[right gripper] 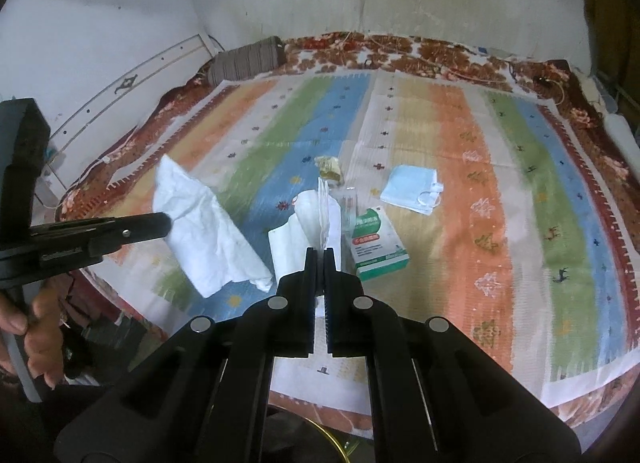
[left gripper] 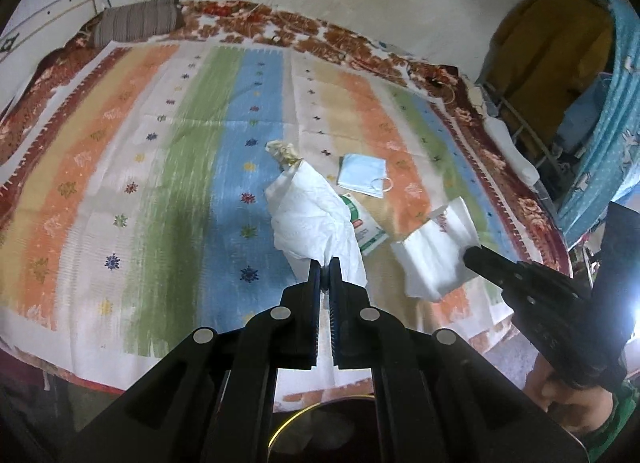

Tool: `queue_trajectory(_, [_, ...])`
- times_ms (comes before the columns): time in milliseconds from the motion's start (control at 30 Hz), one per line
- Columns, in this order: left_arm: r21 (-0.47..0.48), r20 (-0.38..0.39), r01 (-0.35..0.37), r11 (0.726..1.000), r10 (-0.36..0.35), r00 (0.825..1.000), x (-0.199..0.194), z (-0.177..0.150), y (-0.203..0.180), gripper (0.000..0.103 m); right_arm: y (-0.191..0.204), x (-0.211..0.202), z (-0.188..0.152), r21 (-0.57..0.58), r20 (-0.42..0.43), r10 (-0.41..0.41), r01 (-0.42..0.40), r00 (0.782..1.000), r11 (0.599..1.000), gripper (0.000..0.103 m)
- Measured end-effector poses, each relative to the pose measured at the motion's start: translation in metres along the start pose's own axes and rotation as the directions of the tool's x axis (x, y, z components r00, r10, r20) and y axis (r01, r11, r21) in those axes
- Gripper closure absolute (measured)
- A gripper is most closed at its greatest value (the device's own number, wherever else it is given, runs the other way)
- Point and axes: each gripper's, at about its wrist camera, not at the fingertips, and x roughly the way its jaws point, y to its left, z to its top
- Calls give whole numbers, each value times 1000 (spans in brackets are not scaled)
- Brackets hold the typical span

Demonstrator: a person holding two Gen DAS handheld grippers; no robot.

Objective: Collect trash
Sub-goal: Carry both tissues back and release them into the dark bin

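left hand-held gripper (left gripper: 325, 263) clamped on crumpled tissue (left gripper: 316, 219) above bed (left gripper: 120, 167) | right hand-held gripper (right gripper: 319, 253) clamped on folded napkin (right gripper: 320, 219) | right view only: green-white carton (right gripper: 376, 241) unobstructed | soft blue mask (right gripper: 412, 189) lies flat

We have the left gripper (left gripper: 329, 263) at lower centre, jaws clamped together. Right gripper (right gripper: 319, 253) likewise pinched tight. Our left hand (right gripper: 38, 337) shows lower left, right hand (left gripper: 568, 399) lower right.
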Motion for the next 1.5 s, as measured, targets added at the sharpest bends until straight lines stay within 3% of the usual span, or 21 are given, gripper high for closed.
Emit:
queue_trajectory(233, [-10, 34, 2, 1000, -1, 999, -25, -11, -3, 100, 2, -28, -8, -12, 39, -17, 17, 999, 1000, 100])
queue_trajectory(367, [1, 44, 8, 1000, -8, 999, -37, -18, -8, 100, 2, -39, -14, 6, 45, 32, -33, 998, 999, 100])
queue_trajectory(600, [21, 82, 17, 1000, -18, 996, -65, -39, -14, 100, 14, -63, -28, -9, 70, 39, -38, 997, 999, 100])
queue_trajectory(1000, [29, 96, 27, 999, -30, 995, -80, -78, -30, 100, 19, -82, -68, 17, 47, 59, -60, 997, 998, 100])
queue_trajectory(1100, [54, 112, 2, 999, -8, 994, -85, -91, -38, 100, 20, -85, -79, 23, 42, 65, -66, 997, 998, 100])
queue_trajectory(1500, [111, 67, -6, 994, -1, 998, -86, -138, -56, 100, 27, -103, -121, 23, 27, 62, -62, 998, 998, 100])
